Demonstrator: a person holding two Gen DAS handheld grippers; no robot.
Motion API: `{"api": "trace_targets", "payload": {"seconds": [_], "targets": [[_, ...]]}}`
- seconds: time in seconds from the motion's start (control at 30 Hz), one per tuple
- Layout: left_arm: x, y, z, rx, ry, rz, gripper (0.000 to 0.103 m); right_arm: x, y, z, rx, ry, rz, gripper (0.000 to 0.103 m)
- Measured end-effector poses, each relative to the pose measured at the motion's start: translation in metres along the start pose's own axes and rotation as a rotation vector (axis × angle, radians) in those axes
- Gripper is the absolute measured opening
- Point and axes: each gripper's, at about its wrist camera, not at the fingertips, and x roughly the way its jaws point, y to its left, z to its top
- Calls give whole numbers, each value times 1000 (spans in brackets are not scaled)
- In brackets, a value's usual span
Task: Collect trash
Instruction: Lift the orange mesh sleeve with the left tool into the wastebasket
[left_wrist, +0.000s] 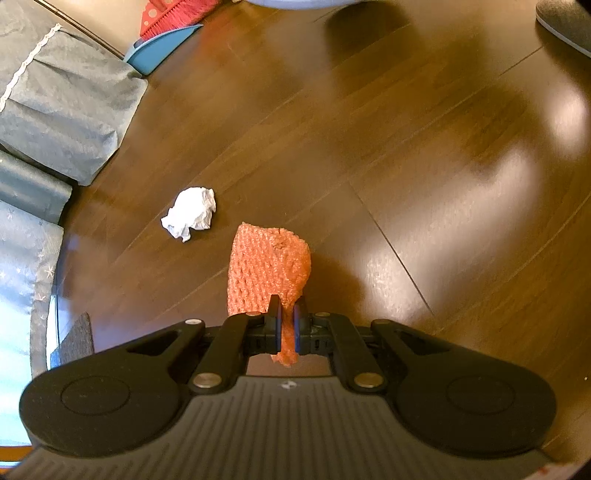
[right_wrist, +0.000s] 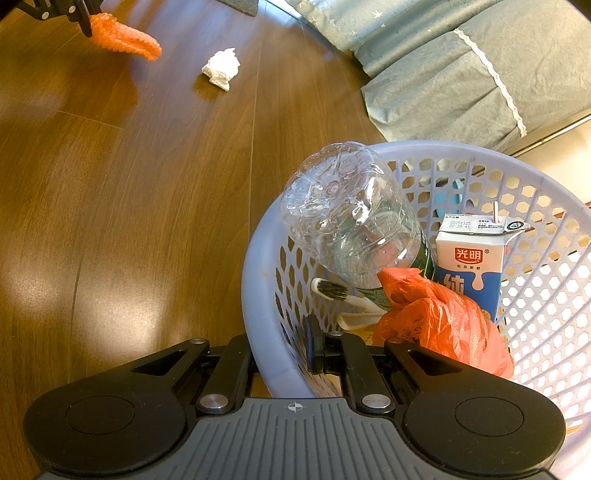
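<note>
"Left wrist view first: why gripped like that?"

"Clenched on one corner of the orange foam net (left_wrist: 267, 266), those left tongs (left_wrist: 288, 306), with the rest of the mesh hanging forward, clear of the wooden floor (left_wrist: 369, 147). Probably lifted so as to carry without dragging."

"Anything left of it?"

"Grey curtain folds (left_wrist: 62, 103) along the left edge, then a crumpled white tissue (left_wrist: 190, 213) lying loose on the boards, near the net but apart from it. Not yet collected, so likely next in line."

"And from the right wrist view, same order?"

"Far upper left, the net again, dangling. Then the tissue, well apart from the lilac basket (right_wrist: 255, 251). Hard to miss the gap to cross."

"Why hold the basket at all?"

"Seemingly to steady it or bring it along as the bin. Right tongs (right_wrist: 291, 350) astride the near wall, one finger visible inside, the other hidden behind the rim; closed on the wall, by the look of it."

"Contents?"

"Left to right: a clear plastic bottle (right_wrist: 347, 214) leaning base-up over the rim, a toothbrush (right_wrist: 332, 288) beneath it, a scrunched orange plastic bag (right_wrist: 436, 317), then an upright blue-and-white milk carton (right_wrist: 469, 266) with its straw poking up. Room enough still for net and tissue"
</note>
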Motion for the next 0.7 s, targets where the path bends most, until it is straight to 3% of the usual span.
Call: {"api": "trace_targets", "payload": {"seconds": [0.37,0.7], "targets": [[-18,9,24,-22,-79,12,4,0,1,-1,-1,0,0,6],[-69,33,106,-57,-314,-19,4,0,0,0,0,0,2,6]]}}
